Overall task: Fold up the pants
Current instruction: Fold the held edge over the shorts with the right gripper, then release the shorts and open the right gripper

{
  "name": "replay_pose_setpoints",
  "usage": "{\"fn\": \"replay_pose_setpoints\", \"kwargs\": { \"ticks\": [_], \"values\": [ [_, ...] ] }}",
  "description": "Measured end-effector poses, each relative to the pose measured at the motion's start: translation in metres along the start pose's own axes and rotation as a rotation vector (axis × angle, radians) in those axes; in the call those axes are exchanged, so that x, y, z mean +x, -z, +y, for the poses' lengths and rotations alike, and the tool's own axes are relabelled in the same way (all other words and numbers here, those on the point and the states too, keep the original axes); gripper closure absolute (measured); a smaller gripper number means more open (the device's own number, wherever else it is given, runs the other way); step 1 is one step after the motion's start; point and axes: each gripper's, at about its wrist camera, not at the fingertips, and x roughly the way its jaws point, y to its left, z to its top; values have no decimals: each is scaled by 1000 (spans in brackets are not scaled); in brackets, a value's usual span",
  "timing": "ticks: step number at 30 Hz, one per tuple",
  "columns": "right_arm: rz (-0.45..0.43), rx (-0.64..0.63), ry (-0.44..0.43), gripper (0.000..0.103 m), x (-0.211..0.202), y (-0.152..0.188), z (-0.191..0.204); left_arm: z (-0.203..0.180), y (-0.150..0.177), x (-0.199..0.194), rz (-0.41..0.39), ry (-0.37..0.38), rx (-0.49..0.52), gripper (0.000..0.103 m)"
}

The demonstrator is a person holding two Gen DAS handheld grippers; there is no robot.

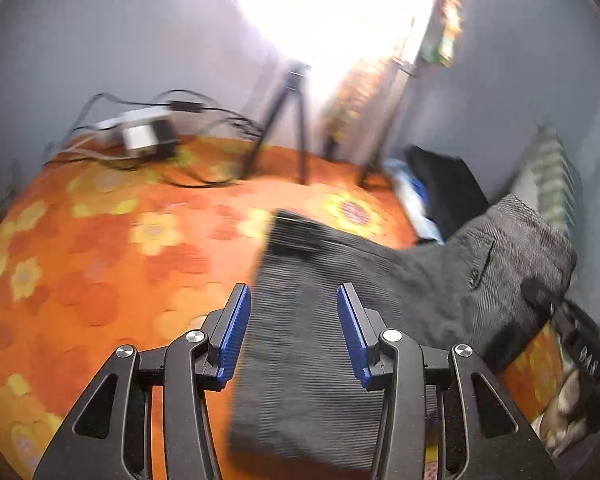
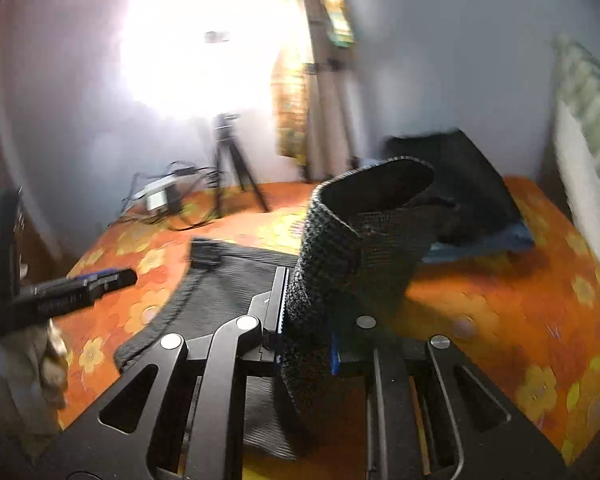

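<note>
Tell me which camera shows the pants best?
The left wrist view: the pants spread across the bedspread, pocket visible. The right wrist view shows mostly a lifted fold pinched in the right claw.

The pants lie on the bed; behind them stands a tripod, with a cabled box to its left

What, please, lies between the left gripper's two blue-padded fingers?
In the left wrist view, only the grey corduroy pants lie beneath the open left gripper, ungripped.
</note>
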Motion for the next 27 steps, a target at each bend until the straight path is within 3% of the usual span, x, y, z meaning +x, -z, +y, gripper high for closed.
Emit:
{"fn": "replay_pose_setpoints", "kwargs": {
  "ticks": [8,13,23,27],
  "values": [
    [73,-346,-87,89,37,29,125,54,-1,-25,-41,-65,-99,61],
    [150,-519,-69,89,66,66,173,68,2,-26,-41,-83,-109,61],
    [193,-482,-134,87,81,66,172,56,2,-25,-40,-75,-79,61],
    [245,-376,-304,60,69,56,157,48,2,-26,-42,-67,-53,61]
  ]
}}
